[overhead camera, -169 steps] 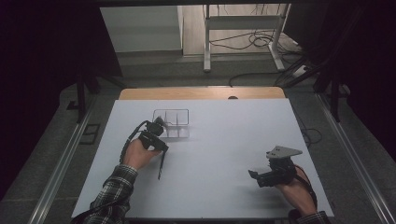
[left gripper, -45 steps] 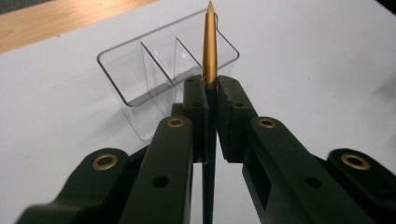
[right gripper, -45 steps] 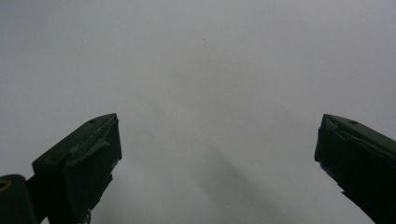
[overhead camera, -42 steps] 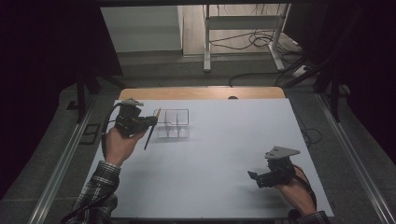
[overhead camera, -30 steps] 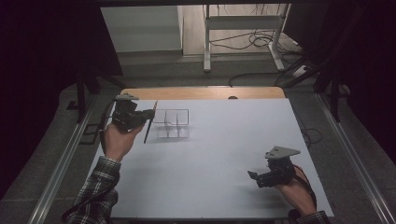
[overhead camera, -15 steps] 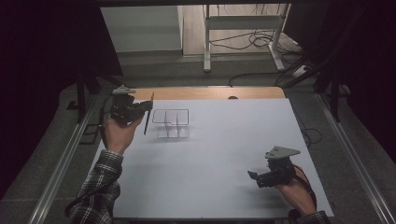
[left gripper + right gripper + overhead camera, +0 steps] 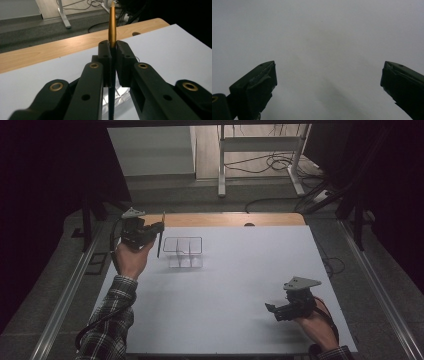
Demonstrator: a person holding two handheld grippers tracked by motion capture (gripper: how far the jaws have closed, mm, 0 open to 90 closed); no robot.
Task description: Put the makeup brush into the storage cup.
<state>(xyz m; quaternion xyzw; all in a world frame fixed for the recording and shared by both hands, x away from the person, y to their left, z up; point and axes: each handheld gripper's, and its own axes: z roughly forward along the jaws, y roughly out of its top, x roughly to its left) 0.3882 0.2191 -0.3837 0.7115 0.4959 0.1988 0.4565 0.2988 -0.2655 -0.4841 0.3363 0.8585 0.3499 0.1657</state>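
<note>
While your left gripper clamps the pen upright near the table's ten o'clock corner, lower it plumb into the clear organizer just beside it at three o'clock; its compartments look empty. Your right gripper rests with jaws spread, holding nothing.

L gripper gripping upright pen just left of clear organiser, R gripper low on table

A black pen with a gold tip is seen; the organizer box is clear, the table white, the sleeve plaid.
</note>
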